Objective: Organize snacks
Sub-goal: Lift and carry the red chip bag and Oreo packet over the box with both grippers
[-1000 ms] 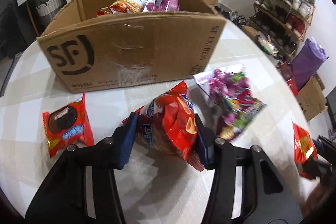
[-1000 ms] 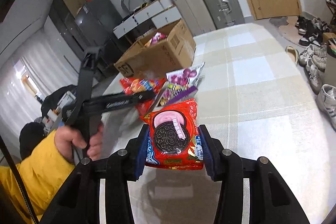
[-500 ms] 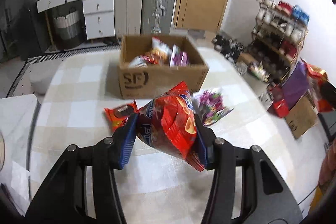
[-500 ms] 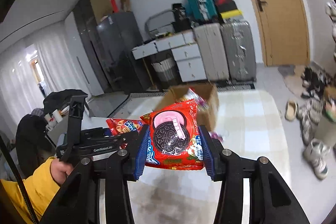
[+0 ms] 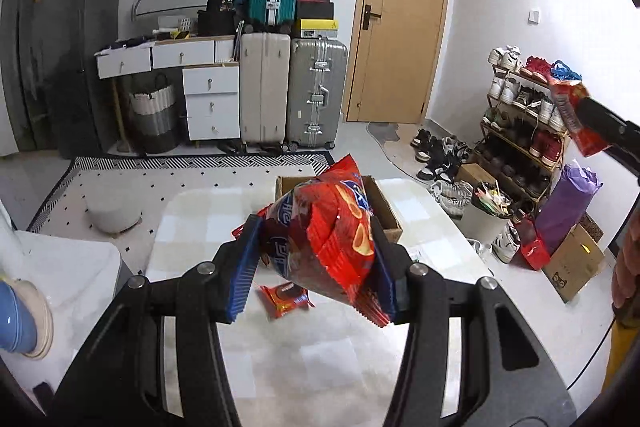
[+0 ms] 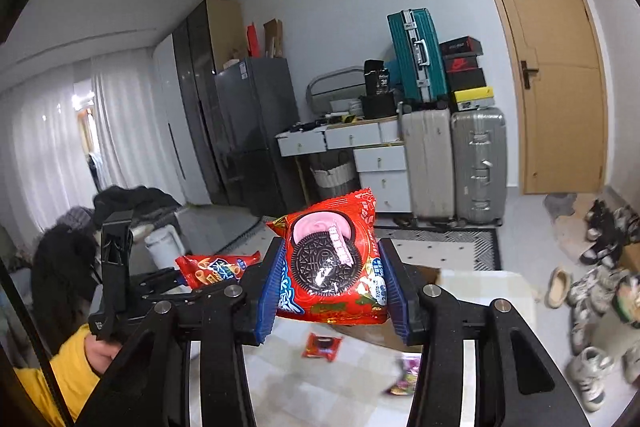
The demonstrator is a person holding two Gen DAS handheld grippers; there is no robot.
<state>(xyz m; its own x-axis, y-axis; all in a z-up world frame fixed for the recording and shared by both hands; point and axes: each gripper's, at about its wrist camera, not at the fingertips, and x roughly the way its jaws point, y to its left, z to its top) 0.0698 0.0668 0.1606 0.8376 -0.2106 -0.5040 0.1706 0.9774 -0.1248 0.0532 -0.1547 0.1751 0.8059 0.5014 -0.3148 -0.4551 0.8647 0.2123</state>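
Desk: checked light top, lying well below both tools. Cardboard box: open, on the desk beyond the left tool, largely hidden behind the held bag.

Left tool: closed on a red chip bag, blue pads pressing both sides, bag raised clear of the desk.

Right tool: closed on a red cookie packet, held upright above the desk.

Loose cookie packet: flat on the desk beneath the left tool.

Purple snack bag: on the desk under the right tool, blurred; it appears to lie just beside the box.
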